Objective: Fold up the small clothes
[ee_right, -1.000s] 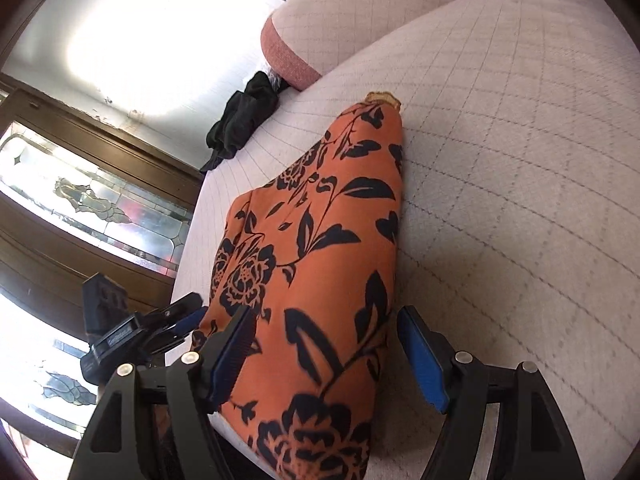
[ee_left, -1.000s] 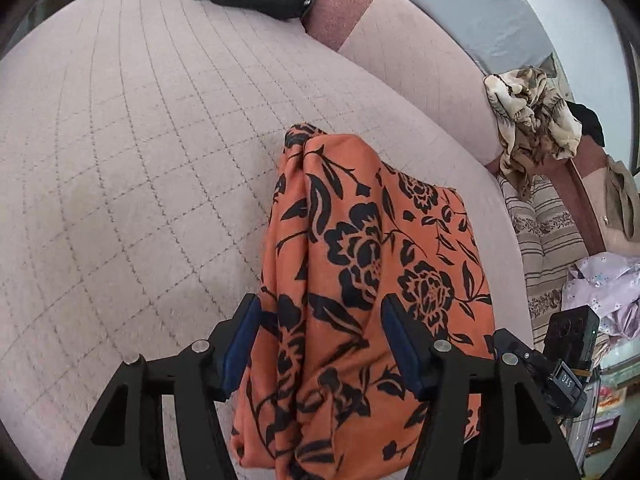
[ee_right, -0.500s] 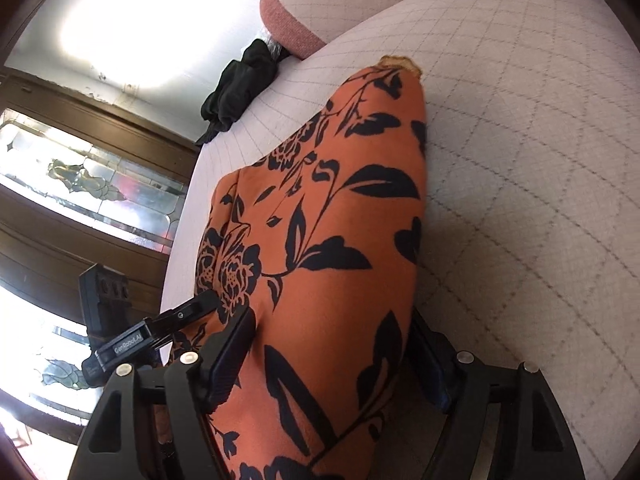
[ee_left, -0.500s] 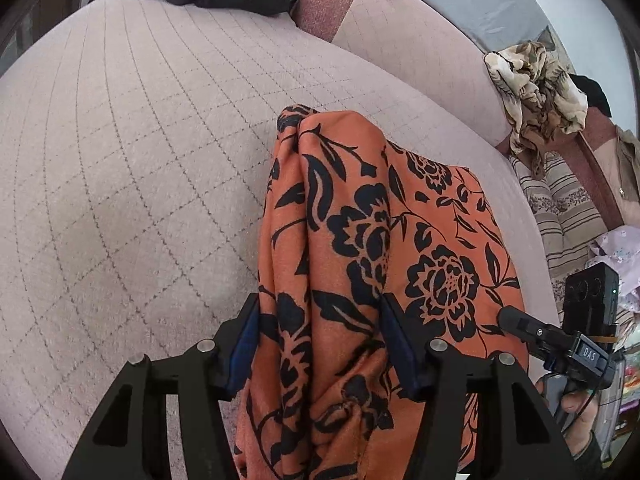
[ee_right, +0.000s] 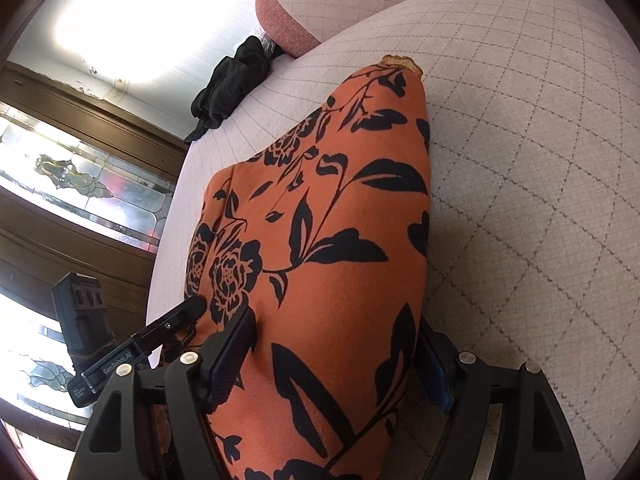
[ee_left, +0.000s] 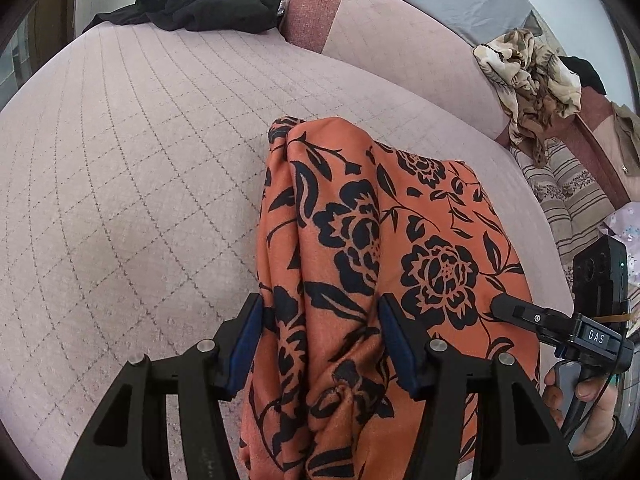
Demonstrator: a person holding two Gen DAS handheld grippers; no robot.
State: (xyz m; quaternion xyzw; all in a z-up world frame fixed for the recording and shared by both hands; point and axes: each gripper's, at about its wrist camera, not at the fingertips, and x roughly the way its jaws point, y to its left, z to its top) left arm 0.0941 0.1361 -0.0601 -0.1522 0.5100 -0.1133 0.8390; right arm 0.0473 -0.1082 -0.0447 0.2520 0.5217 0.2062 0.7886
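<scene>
Orange floral garment [ee_left: 384, 240] bunched on quilted bed [ee_left: 140, 180]; each hand-held gripper [ee_left: 320, 336] [ee_right: 336, 356] clamps its cloth

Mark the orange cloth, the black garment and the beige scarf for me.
orange cloth [ee_left: 360, 240], left wrist view, on its floral top face.
black garment [ee_left: 200, 10], left wrist view, on the middle of the pile.
beige scarf [ee_left: 528, 76], left wrist view, on its crumpled middle.

Orange black-flowered garment [ee_left: 360, 280] of soft matt cloth, pale pink quilted sofa seat [ee_left: 140, 180] of rough woven fabric, black matt plastic fingers [ee_left: 404, 344] with blue ribbed pads, dark glossy wooden door frame [ee_right: 80, 120]
</scene>
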